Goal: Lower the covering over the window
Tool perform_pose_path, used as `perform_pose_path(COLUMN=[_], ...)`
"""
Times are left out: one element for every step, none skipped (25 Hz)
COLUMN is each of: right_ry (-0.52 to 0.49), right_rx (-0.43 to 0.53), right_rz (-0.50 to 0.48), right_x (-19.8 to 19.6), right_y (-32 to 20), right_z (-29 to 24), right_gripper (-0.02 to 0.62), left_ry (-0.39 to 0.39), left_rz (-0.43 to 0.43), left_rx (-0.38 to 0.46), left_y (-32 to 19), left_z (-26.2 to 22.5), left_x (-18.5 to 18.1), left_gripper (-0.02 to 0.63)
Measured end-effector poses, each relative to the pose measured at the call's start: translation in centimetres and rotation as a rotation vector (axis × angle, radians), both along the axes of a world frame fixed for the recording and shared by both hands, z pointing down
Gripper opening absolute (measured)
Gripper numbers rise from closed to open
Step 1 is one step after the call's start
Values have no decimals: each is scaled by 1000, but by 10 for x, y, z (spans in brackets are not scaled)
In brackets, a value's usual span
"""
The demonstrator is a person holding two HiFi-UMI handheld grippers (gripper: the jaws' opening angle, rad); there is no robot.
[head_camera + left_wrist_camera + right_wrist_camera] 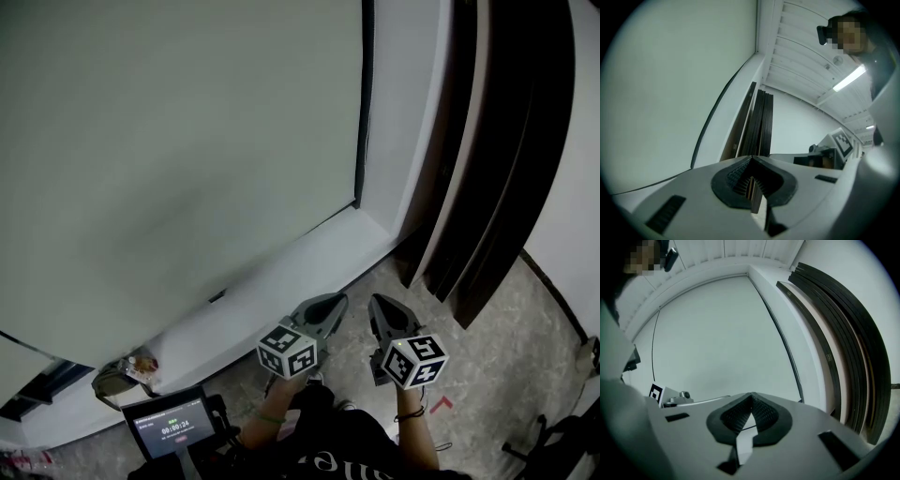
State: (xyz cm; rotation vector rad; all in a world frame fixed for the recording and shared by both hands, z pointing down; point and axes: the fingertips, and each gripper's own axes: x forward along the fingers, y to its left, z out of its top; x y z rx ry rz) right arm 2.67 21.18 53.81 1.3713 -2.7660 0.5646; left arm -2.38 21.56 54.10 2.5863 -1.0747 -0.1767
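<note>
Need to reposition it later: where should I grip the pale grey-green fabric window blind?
Probably the bottom edge of the pale fabric blind, from the front: it hangs flat, so only that edge above the white sill offers a lip.

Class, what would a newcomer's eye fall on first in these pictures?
The large pale covering fills the head view's upper left, above the white sill. At bottom centre the left gripper and right gripper, both shut and empty, point toward it; dark panels stand at right.
</note>
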Motion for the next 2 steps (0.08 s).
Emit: perform_pose_path(right_ry=[2,4], right_rx=[-1,-3], right_rz=[-2,-4], right_x=[6,12], right_y=[4,8], right_z=[1,2], right_gripper=[9,9], left_ry=[1,2], left_rz=[0,0], left_rx=[-3,-6], left_y=[4,7], left_z=[1,2], left_x=[6,13], left_gripper=[3,3])
